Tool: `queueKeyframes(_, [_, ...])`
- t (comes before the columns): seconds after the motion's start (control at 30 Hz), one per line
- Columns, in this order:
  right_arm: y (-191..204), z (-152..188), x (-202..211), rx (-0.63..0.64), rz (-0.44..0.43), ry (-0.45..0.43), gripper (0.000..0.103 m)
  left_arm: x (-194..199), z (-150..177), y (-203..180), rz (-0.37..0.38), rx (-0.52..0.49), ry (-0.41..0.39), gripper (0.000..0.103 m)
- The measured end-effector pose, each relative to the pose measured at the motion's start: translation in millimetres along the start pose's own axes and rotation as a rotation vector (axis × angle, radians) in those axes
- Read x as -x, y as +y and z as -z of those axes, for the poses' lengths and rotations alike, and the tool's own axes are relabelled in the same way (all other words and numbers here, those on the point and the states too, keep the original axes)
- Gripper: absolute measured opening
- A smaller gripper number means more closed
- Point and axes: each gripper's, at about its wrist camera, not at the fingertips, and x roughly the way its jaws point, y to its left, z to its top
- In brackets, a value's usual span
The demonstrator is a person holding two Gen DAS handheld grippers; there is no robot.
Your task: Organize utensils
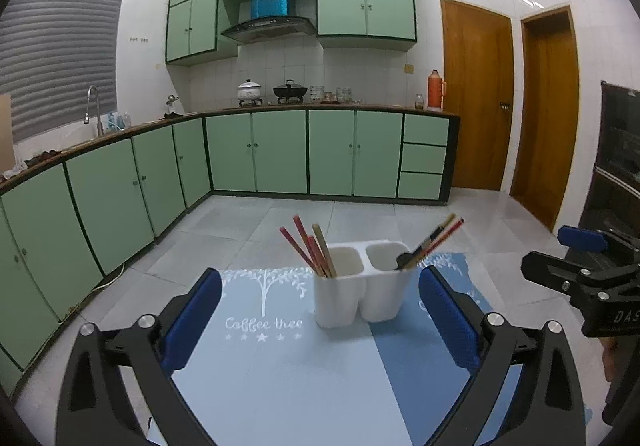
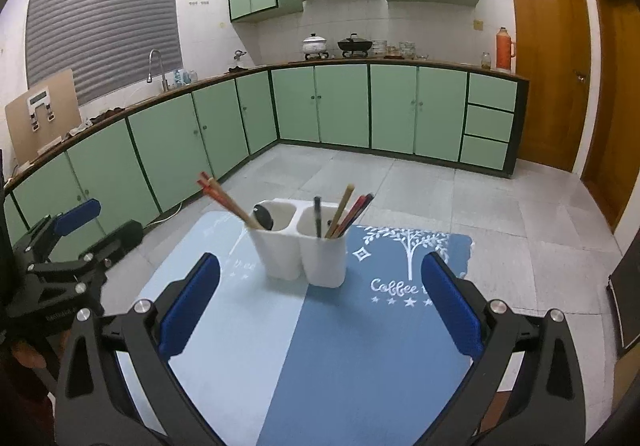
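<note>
A white two-compartment utensil holder (image 1: 360, 286) (image 2: 304, 246) stands on a blue table mat (image 1: 280, 366) (image 2: 340, 346). Its left compartment holds several red and wooden chopsticks (image 1: 310, 250) (image 2: 226, 197). Its right compartment holds more chopsticks (image 1: 436, 242) (image 2: 348, 213). A black spoon head (image 1: 402, 260) (image 2: 264, 217) shows in the holder. My left gripper (image 1: 320, 310) is open and empty, just in front of the holder. My right gripper (image 2: 320, 298) is open and empty, also in front of it. Each gripper shows at the edge of the other's view, the right one (image 1: 580, 270) and the left one (image 2: 60, 246).
The mat covers a small table with tiled floor (image 2: 460, 197) beyond. Green kitchen cabinets (image 1: 260, 153) with a counter, sink tap (image 1: 93, 105), pots (image 1: 250, 90) and an orange flask (image 1: 435, 89) line the far walls. Wooden doors (image 1: 476, 93) stand at right.
</note>
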Motion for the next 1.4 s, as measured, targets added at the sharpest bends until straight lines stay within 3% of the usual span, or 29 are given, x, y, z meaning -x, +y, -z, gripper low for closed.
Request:
queueKeyframes(0.5, [13, 5, 14, 0.011, -0.017, -0.012, 0.098, 26, 6, -6, 0.001, 0.005, -0.026, 0.097])
queueKeyframes(1.4, [16, 3, 18, 0.015, -0.016, -0.020, 0.098, 30, 5, -5, -0.001, 0.028, -0.029, 0.097])
